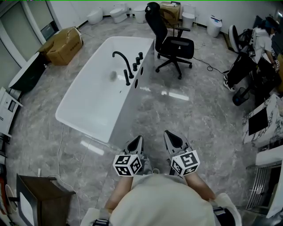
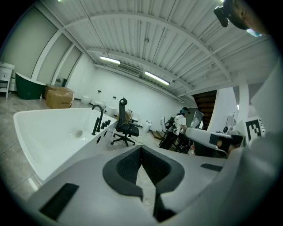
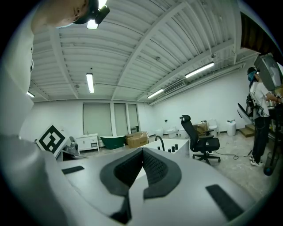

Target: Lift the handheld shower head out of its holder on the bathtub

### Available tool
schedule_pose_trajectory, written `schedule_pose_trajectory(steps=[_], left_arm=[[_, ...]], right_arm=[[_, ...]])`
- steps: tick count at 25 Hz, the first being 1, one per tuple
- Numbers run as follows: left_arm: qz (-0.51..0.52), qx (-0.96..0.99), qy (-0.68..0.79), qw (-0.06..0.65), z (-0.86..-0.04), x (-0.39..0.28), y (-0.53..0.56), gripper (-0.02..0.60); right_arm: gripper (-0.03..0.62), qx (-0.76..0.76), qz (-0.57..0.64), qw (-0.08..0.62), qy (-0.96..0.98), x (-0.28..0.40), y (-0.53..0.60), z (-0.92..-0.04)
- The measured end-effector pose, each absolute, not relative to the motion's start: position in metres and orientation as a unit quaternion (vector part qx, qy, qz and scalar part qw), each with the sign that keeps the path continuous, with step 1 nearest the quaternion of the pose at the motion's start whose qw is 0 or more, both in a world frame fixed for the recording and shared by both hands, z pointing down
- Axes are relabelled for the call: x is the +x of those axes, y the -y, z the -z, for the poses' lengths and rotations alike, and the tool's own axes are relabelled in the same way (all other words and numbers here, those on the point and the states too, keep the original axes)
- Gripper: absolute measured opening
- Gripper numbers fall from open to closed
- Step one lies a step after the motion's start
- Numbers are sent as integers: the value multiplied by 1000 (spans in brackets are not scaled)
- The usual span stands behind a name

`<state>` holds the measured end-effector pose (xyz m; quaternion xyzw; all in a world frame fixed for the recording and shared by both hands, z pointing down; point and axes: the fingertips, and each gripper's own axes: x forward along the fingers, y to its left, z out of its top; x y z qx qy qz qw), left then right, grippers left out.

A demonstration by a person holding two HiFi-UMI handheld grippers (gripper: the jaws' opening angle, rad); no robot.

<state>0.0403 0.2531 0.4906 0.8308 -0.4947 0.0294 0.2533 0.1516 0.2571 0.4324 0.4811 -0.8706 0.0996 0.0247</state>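
The white bathtub [image 1: 95, 97] stands on the grey floor ahead and to the left. On its right rim are a black arched faucet [image 1: 120, 56], the slim black handheld shower head [image 1: 127, 77] upright in its holder, and several black knobs [image 1: 138, 59]. My left gripper [image 1: 139, 138] and right gripper [image 1: 168, 133] are side by side near my body, well short of the tub, both shut and empty. In the left gripper view the shut left gripper [image 2: 141, 149] points toward the tub [image 2: 48, 132] and faucet [image 2: 98, 114]. Beyond the shut right gripper [image 3: 142, 151], the right gripper view shows the faucet [image 3: 160, 142].
A black office chair [image 1: 170, 39] stands just right of the tub's far end. A cardboard box [image 1: 64, 44] lies to the tub's left, with toilets [image 1: 117, 13] at the back. A person [image 1: 261, 39] stands far right. A brown cabinet [image 1: 40, 198] is near left.
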Motion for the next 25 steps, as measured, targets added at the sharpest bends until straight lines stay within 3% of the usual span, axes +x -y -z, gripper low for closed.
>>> schedule_pose_trajectory(steps=[11, 25], left_arm=[[-33, 825, 493, 275, -498, 37, -233, 20], [-28, 836, 474, 275, -499, 40, -131, 20]], right_arm=[[18, 463, -118, 27, 878, 143, -232, -438], [18, 468, -122, 39, 874, 139, -134, -441]])
